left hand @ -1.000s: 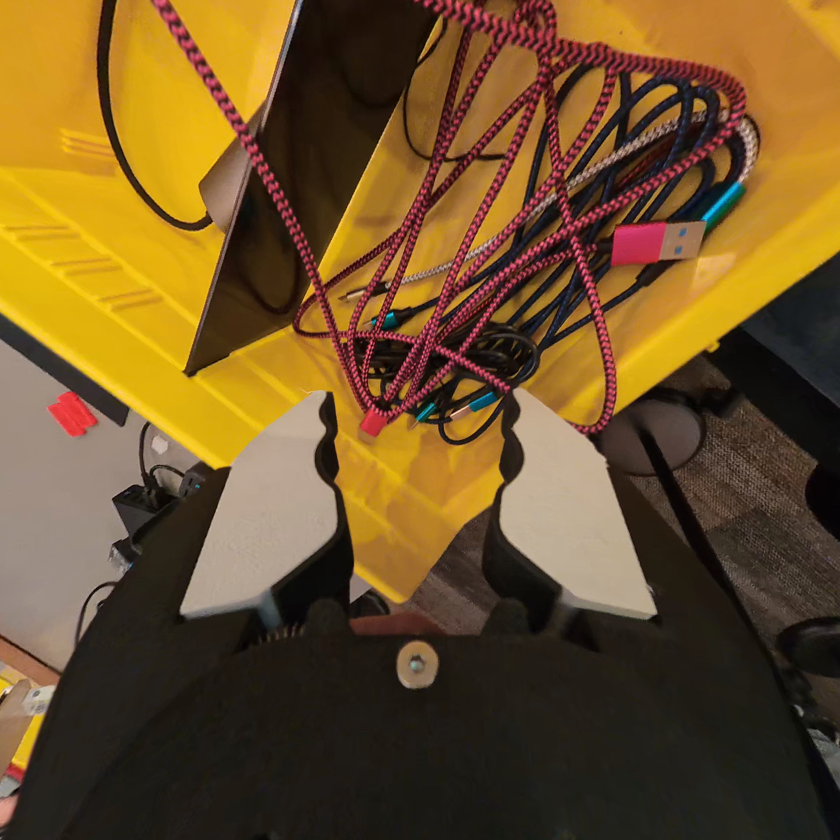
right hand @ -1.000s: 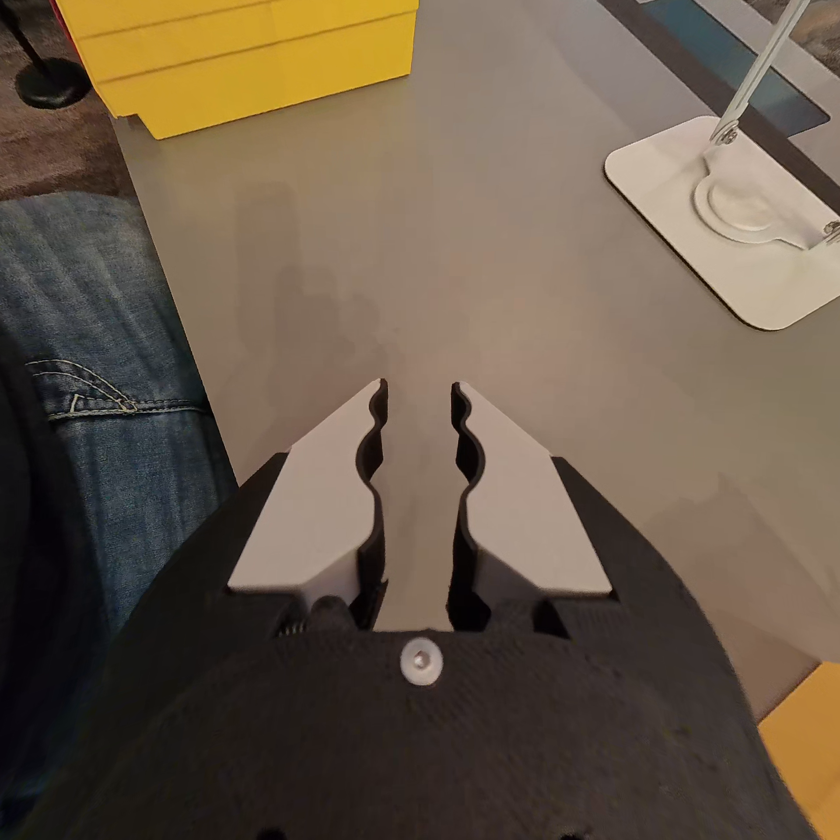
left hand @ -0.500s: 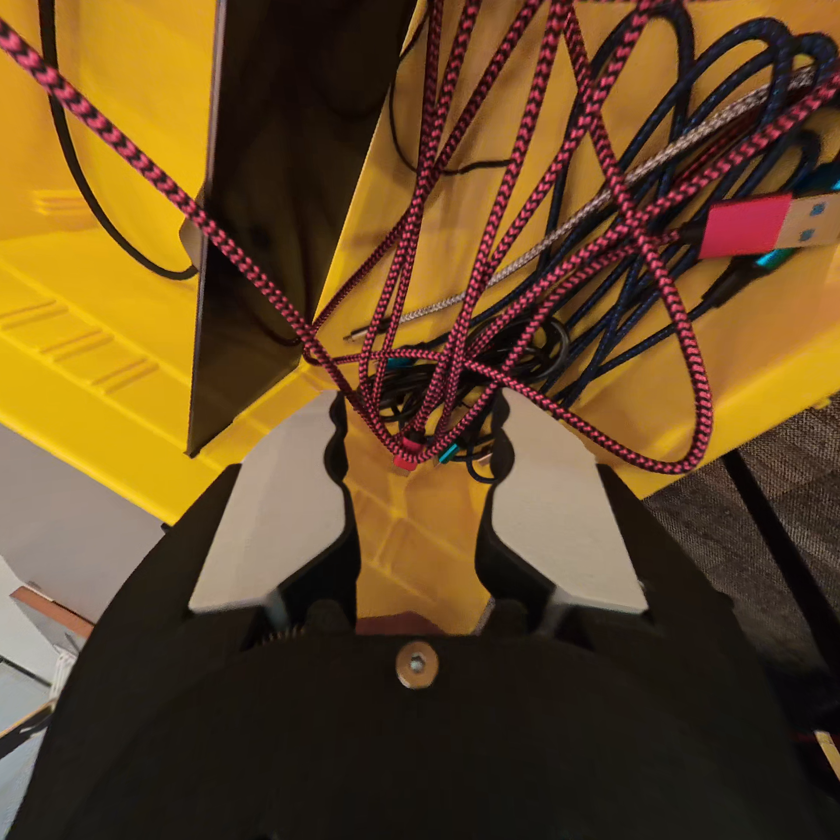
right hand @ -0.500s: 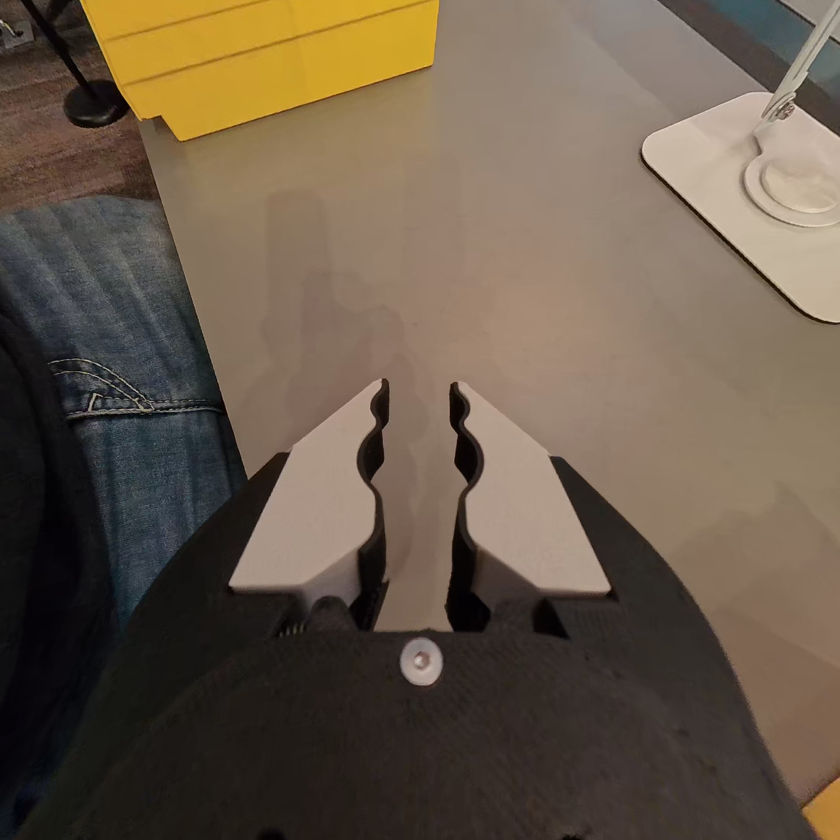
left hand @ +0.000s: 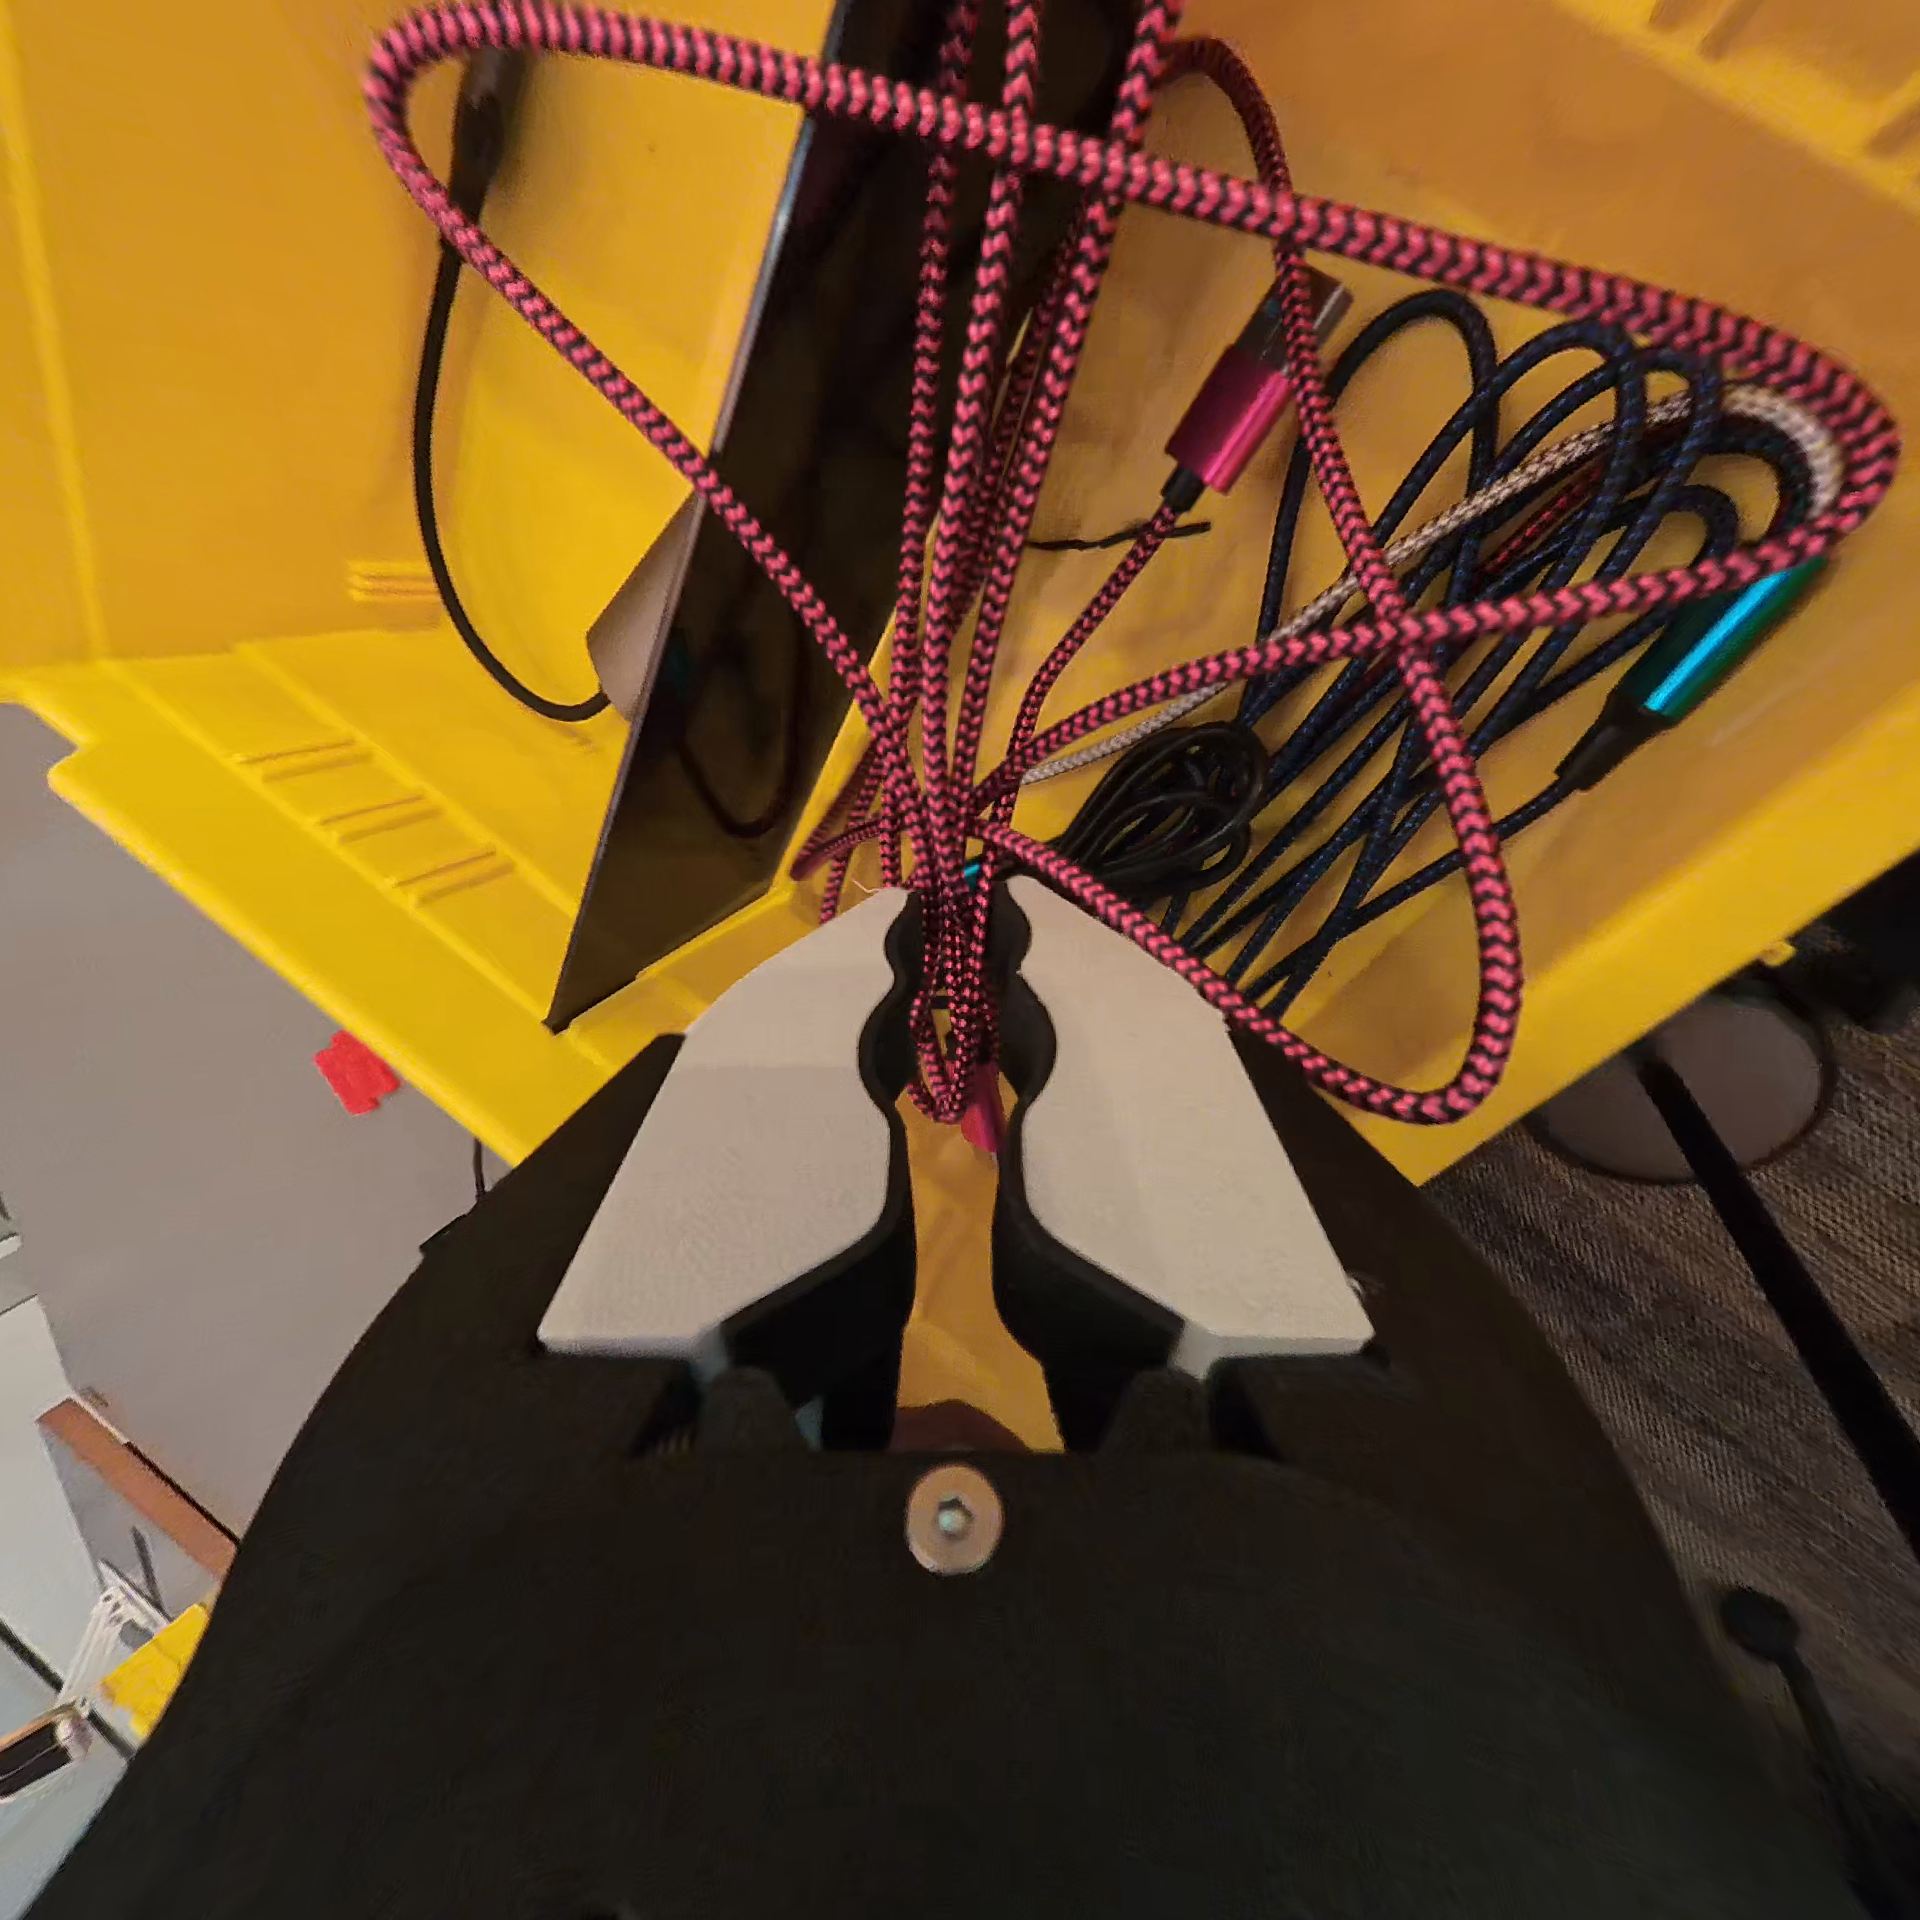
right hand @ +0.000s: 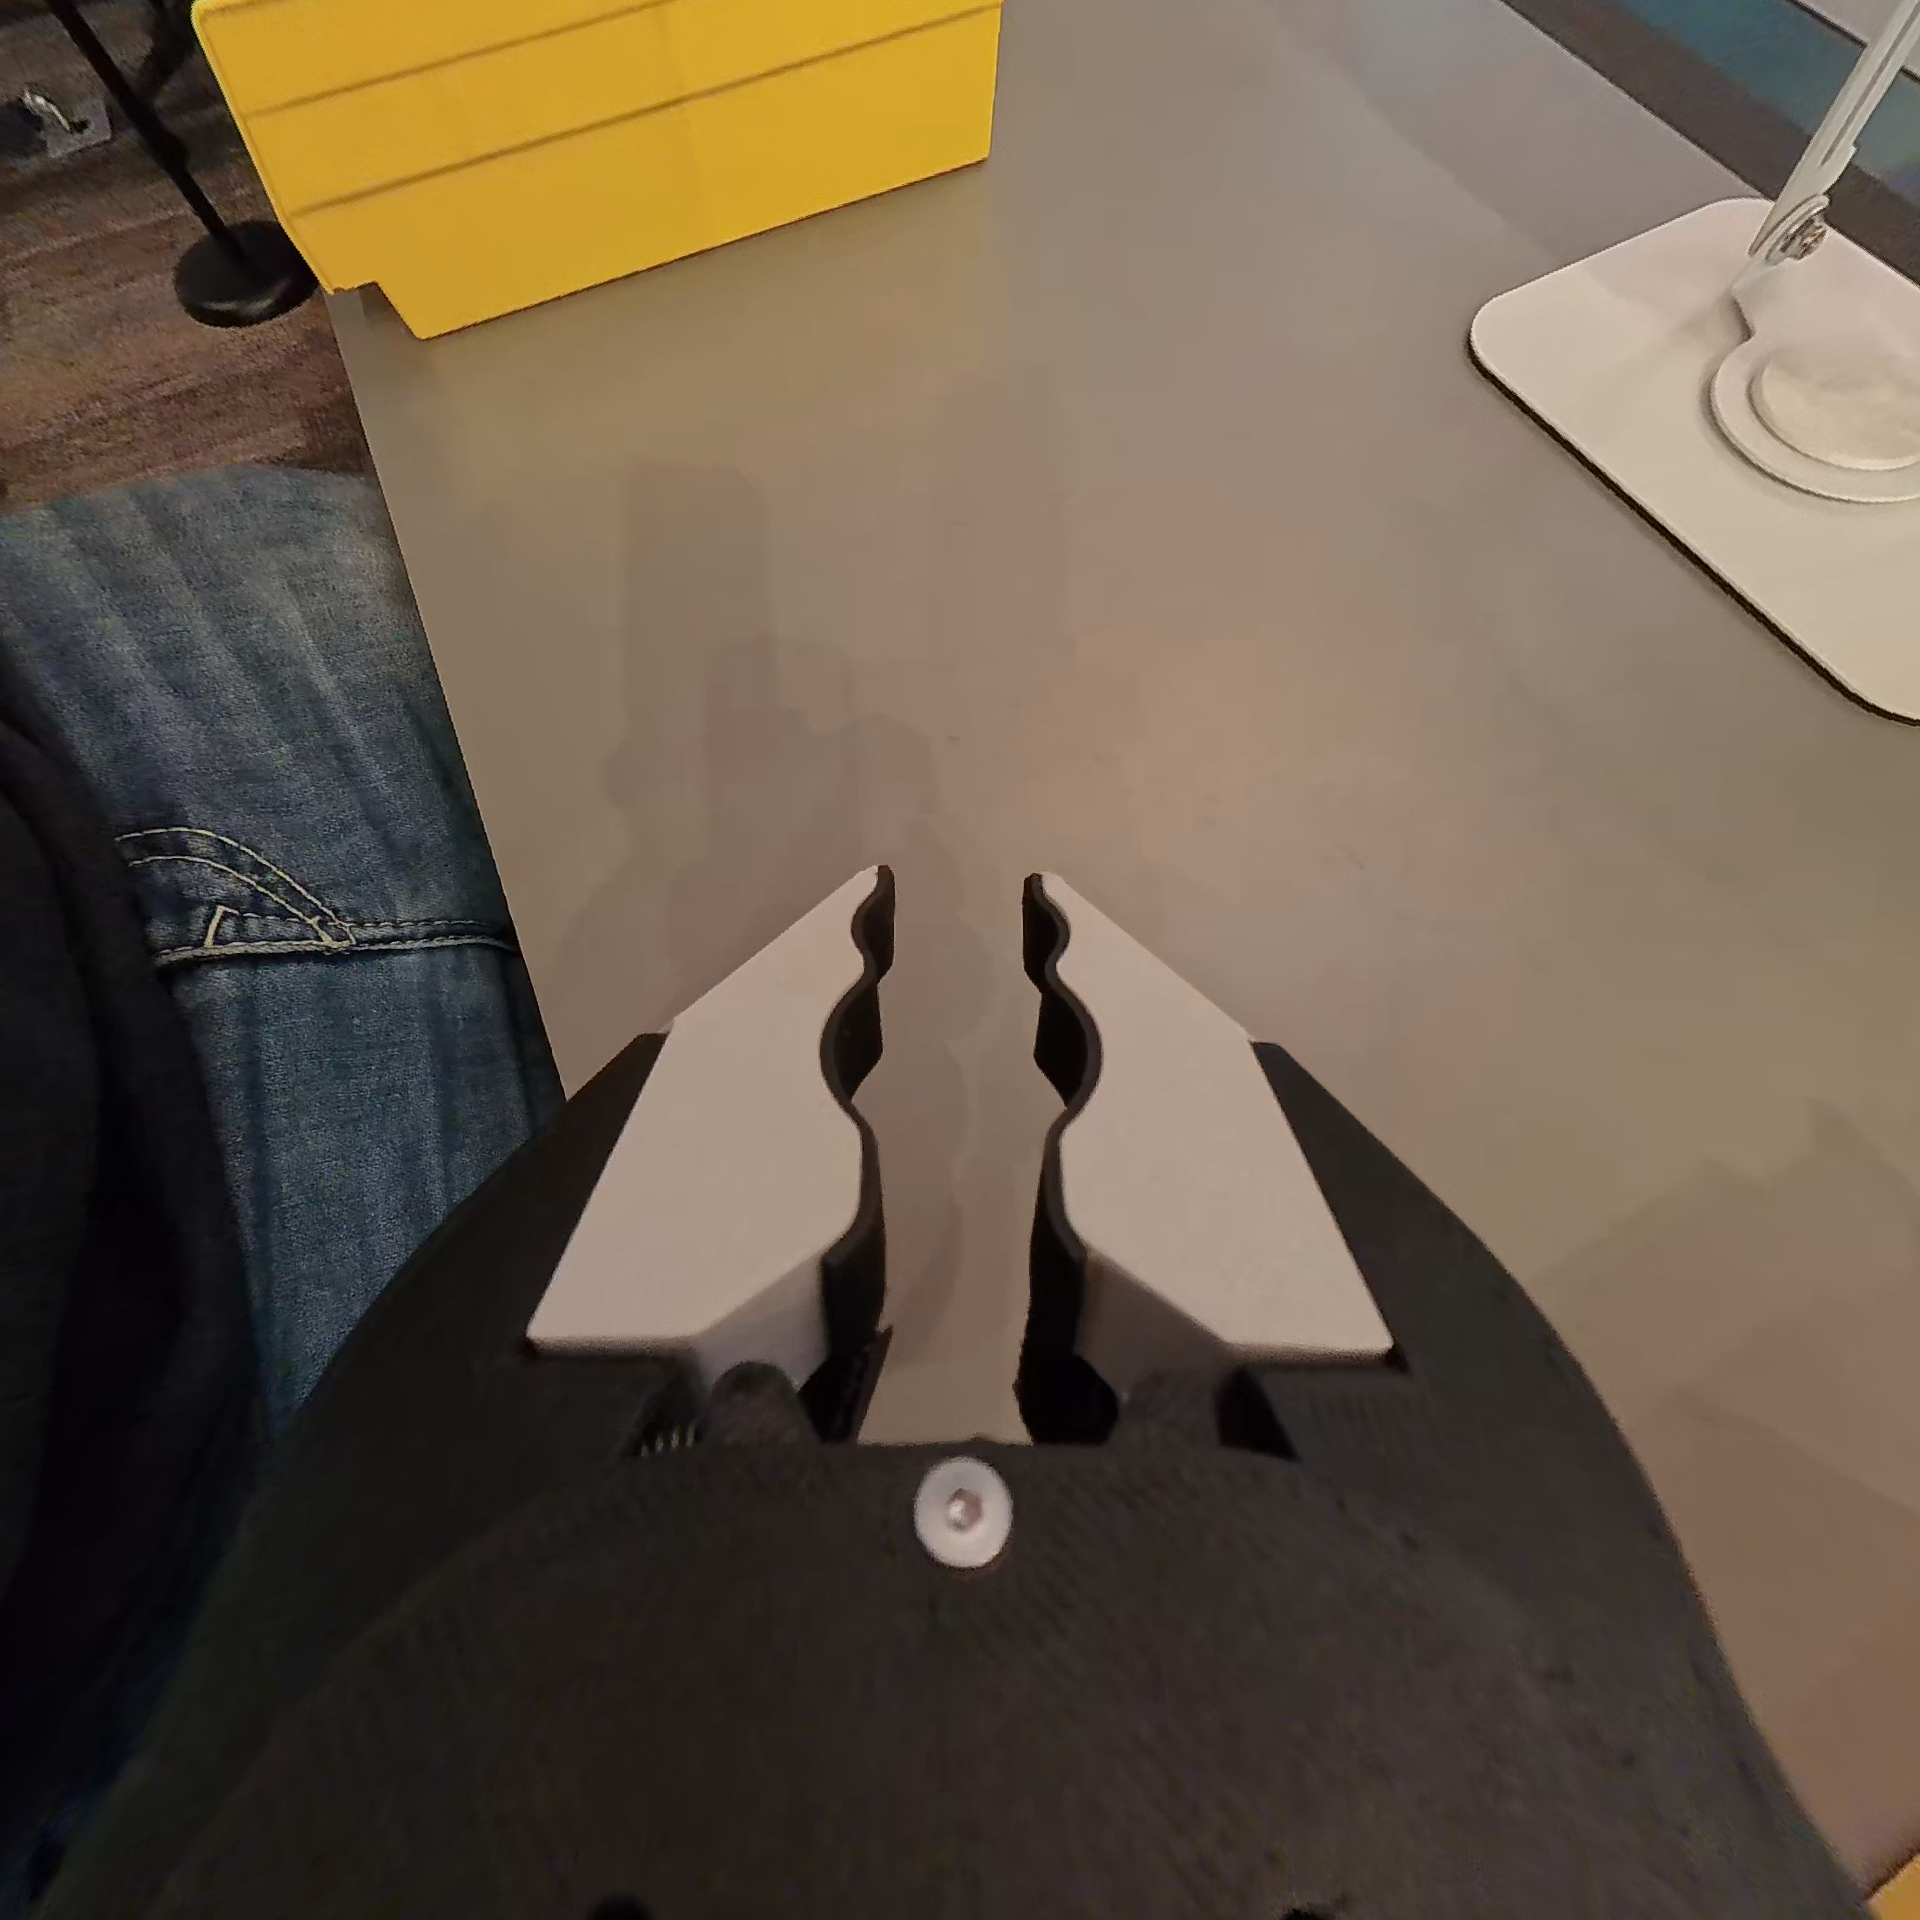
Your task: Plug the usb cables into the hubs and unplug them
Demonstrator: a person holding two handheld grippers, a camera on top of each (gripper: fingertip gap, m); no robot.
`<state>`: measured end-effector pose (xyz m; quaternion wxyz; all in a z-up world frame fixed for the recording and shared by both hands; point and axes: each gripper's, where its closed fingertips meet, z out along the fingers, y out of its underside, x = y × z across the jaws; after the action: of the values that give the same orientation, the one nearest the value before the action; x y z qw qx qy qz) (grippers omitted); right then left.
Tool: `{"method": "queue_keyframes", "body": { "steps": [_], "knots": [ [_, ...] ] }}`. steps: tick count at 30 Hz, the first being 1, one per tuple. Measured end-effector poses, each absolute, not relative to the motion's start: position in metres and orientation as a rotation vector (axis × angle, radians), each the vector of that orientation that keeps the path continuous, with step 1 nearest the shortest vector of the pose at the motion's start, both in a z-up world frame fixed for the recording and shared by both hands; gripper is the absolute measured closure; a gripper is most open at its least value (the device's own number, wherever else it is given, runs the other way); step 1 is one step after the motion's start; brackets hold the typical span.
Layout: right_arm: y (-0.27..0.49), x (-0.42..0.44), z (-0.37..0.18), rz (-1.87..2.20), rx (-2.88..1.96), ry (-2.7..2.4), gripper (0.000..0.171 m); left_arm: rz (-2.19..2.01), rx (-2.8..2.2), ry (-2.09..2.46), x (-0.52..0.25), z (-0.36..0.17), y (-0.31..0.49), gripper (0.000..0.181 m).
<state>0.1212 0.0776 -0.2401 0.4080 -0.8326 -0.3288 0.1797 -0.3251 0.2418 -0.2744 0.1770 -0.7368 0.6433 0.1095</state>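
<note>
My left gripper (left hand: 954,914) is shut on several strands of a pink-and-black braided USB cable (left hand: 1039,177) and holds them above the yellow bin (left hand: 260,416). The cable's pink USB plug (left hand: 1242,410) hangs free over the bin. More cables lie in the bin: dark blue ones (left hand: 1558,499), a thin black coil (left hand: 1174,790), a beige braided one (left hand: 1475,499), and one with a teal plug (left hand: 1714,644). A grey hub (left hand: 629,649) peeks out behind the black divider (left hand: 790,520). My right gripper (right hand: 956,883) hovers over the grey table (right hand: 1195,571), jaws slightly apart and empty.
A second yellow bin (right hand: 603,145) stands at the table's far left corner. A white stand base (right hand: 1714,416) sits at the right. A person's jeans-clad leg (right hand: 239,779) is beside the table's left edge. Carpet (left hand: 1662,1299) lies below the bin. The left gripper's tips are roughly 50 cm from the right gripper's. From my left tips it is roughly 5 cm to the thin black coil (left hand: 1174,790); from my right, 45 cm. To the grey hub (left hand: 629,649): left tips about 11 cm, right tips about 50 cm.
My left gripper has closed on the pink braided cable strands and lifted them; the pink plug has swung from the right towards the middle. The right gripper drifted slightly over the table.
</note>
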Motion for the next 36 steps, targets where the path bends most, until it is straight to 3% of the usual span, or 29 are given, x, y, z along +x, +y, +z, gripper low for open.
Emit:
{"method": "queue_keyframes", "body": {
  "steps": [9,16,21,27,32,36],
  "knots": [
    [0.079,0.124,-0.244,0.455,-2.102,-0.813,0.149,0.309,-2.0,1.69,-0.328,-0.236,0.24,0.177],
    [0.08,0.124,-0.251,0.462,-2.109,-0.808,0.15,0.254,-2.036,1.695,-0.329,-0.244,0.234,0.177],
    [0.079,0.127,-0.253,0.456,-2.12,-0.803,0.15,0.157,-2.125,1.698,-0.332,-0.246,0.231,0.15],
    [0.08,0.127,-0.255,0.461,-2.126,-0.8,0.15,0.128,-2.003,1.658,-0.305,-0.205,0.276,0.144],
    [0.08,0.125,-0.259,0.468,-2.135,-0.805,0.15,0.301,-1.973,1.881,-0.289,-0.233,0.332,0.158],
    [0.08,0.129,-0.263,0.469,-2.151,-0.791,0.15,0.368,-2.014,2.172,-0.291,-0.266,0.347,0.151]
  ]
}}
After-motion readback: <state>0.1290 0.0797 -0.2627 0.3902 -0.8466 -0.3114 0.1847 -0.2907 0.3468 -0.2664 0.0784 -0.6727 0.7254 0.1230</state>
